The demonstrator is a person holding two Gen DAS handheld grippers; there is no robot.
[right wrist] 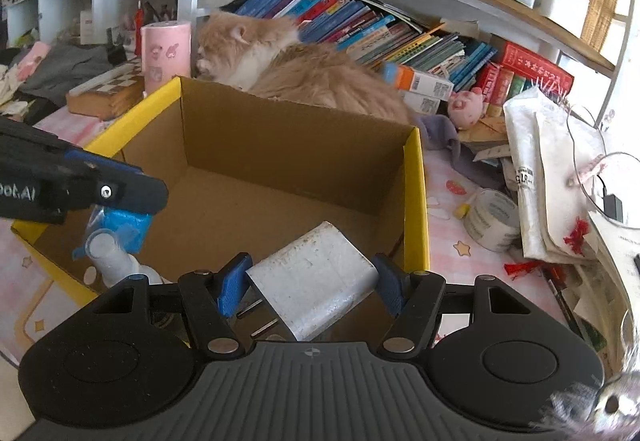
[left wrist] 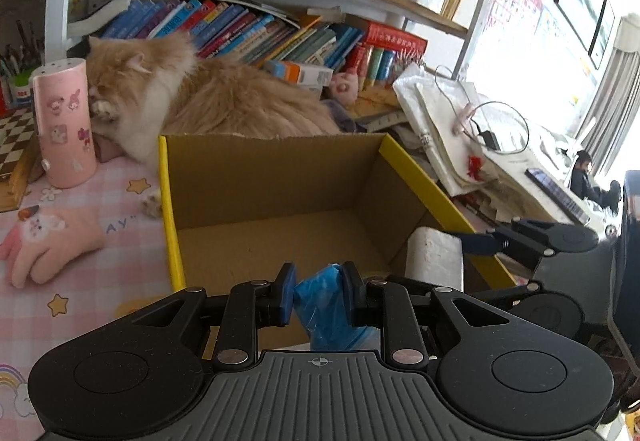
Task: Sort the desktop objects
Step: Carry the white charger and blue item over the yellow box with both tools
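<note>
"AY" on pink tablecloth, alphabet letters on wall chart

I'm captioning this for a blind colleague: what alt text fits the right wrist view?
The right gripper grips a white plug over an empty cardboard box. At left, the left gripper holds a blue-wrapped item above the same box. Behind the box an orange cat lies before shelved books.

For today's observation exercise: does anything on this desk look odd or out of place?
Yes: a fluffy orange cat lies on the desk right behind the open cardboard box, its face against a pink cylinder. A live animal is odd among things being sorted.
</note>
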